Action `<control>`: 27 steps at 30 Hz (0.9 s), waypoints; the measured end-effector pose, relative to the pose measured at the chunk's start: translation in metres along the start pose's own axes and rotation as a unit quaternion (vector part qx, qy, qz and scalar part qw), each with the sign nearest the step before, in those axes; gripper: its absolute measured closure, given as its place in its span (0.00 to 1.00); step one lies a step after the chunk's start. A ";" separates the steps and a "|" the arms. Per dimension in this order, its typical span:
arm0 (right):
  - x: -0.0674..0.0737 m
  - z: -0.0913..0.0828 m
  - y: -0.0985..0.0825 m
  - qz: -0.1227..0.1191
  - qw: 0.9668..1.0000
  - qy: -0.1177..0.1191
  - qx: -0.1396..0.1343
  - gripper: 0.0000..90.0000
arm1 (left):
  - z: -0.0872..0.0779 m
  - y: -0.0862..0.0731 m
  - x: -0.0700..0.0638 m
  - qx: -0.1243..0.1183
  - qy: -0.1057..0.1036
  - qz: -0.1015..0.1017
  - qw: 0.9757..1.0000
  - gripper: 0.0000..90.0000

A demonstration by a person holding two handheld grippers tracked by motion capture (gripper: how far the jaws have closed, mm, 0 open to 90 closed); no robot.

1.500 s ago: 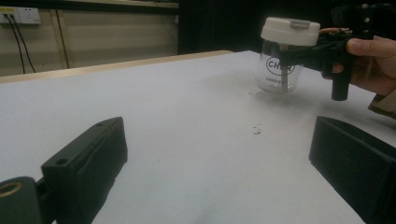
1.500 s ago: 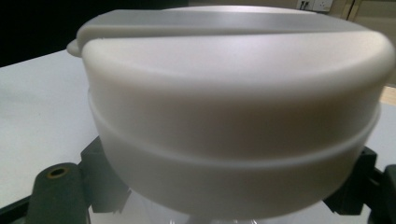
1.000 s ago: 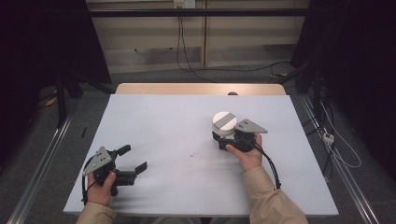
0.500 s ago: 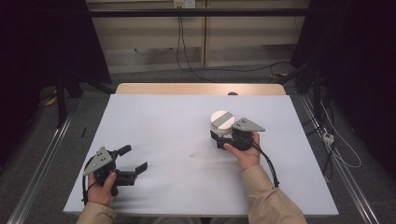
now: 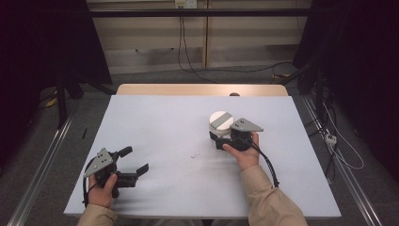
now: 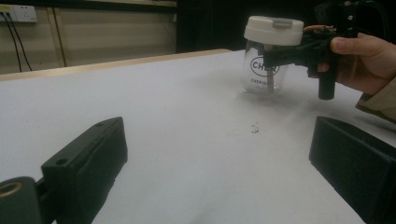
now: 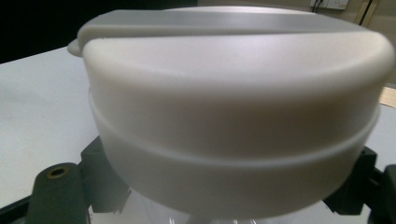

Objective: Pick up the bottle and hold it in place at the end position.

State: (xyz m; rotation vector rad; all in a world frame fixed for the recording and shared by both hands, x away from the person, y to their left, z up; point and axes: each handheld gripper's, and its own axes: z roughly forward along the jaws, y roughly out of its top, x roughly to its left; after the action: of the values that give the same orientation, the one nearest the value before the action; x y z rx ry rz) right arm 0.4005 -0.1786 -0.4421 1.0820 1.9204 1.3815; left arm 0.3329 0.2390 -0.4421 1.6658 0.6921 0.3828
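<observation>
White table (image 5: 188,188), wooden strip along far edge. Clear glass jar (image 6: 263,73) with white lid (image 5: 220,118), upright right of centre, clamped at the neck by right gripper (image 5: 221,139). Left gripper (image 5: 133,161) near the front-left corner, jaws spread wide, nothing between.

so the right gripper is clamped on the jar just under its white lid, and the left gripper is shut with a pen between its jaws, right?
Not quite. The left gripper is open and holds nothing: the left gripper view shows its jaws standing wide apart over the bare table. The rest holds: the right gripper is clamped on the jar just under its white lid.
</observation>
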 end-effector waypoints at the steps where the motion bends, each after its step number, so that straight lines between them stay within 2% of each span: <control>1: 0.001 0.001 0.000 0.001 1.000 0.000 0.000 0.21 | 0.000 0.000 0.000 0.001 0.000 0.001 1.000 0.04; 27: 0.007 0.017 0.002 0.003 1.000 0.009 0.000 0.21 | 0.000 -0.001 0.000 0.002 -0.001 -0.003 1.000 0.04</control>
State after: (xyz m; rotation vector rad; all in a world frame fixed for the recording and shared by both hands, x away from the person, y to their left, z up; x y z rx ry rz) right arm 0.4114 -0.1637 -0.4458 1.0804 1.9317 1.3989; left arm 0.3328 0.2391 -0.4429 1.6676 0.6970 0.3768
